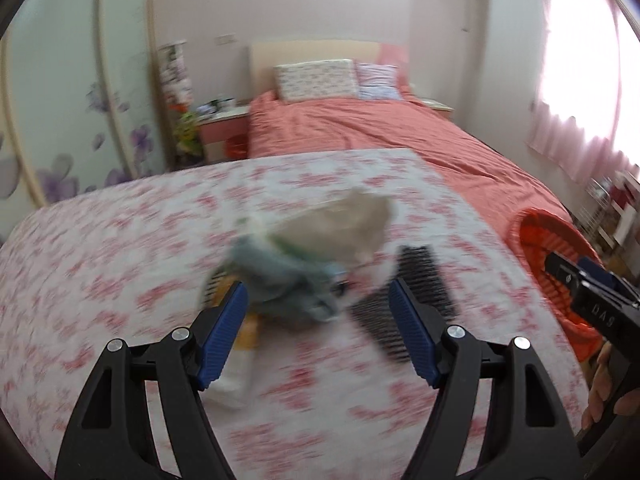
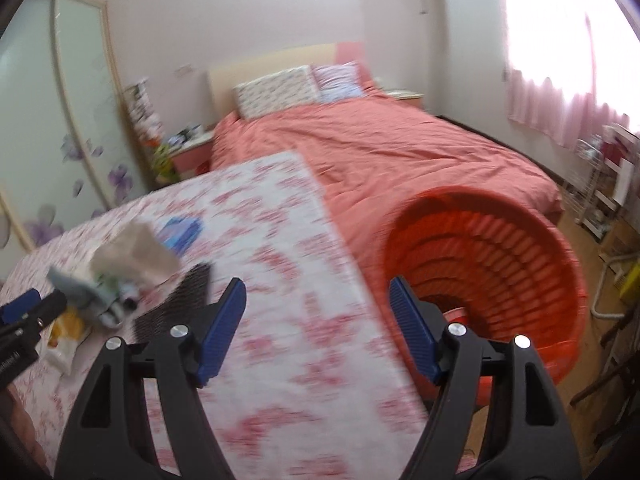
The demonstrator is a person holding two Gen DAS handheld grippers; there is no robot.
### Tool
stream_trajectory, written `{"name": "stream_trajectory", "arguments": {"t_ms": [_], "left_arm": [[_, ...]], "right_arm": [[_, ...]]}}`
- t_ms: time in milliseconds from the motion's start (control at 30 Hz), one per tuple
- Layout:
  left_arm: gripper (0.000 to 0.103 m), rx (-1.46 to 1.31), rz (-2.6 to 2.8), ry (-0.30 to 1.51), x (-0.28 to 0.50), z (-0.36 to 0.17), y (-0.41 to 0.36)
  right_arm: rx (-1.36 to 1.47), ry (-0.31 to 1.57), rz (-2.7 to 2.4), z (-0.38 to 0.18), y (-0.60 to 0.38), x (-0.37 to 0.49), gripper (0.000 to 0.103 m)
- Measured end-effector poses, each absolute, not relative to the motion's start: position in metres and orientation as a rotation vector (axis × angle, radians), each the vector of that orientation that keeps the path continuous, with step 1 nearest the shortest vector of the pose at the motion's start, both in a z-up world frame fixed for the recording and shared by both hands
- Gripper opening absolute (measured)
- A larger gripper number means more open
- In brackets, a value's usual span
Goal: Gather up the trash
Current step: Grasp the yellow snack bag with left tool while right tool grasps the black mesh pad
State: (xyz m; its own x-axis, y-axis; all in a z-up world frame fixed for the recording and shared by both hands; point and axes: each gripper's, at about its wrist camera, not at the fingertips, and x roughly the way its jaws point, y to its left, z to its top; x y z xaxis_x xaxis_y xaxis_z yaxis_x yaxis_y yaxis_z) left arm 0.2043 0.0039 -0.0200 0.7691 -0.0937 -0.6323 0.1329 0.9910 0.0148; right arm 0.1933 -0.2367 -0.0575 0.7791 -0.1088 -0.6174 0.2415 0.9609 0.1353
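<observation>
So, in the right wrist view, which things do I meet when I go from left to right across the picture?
Left gripper → pile of trash → black comb → floral cloth → orange basket → white rack.

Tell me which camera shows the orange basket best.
The right wrist view. There the orange basket fills the right half of the picture, its whole rim and ribbed inside visible beside the floral cloth. The left wrist view catches only part of it at the right edge, partly hidden behind the right claw.
</observation>
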Motion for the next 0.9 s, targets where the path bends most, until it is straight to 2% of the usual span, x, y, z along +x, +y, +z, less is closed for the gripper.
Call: {"name": "stream_trajectory", "arguments": {"t_ms": [300, 533, 733, 900], "left_arm": [[0.072, 0.012, -0.041, 0.718, 0.206, -0.041, 0.064], [0.072, -0.005, -0.06, 0.726, 0.199, -0.05, 0.08], [0.072, -0.024, -0.083, 0.733, 0.201, -0.055, 0.083], [0.072, -0.028, -0.087, 0.745, 0.203, -0.059, 0.082]], "right_arm": [[0.142, 0.742, -0.079, -0.079, -0.16, 0.234, 0.072], [0.152, 0.825, -0.09, -0.095, -0.146, 0.264, 0.072], [0.147, 0.86, -0.094, -0.103, -0.142, 0.273, 0.069], [0.141, 0.876, -0.085, -0.105, -0.137, 0.275, 0.06]]}}
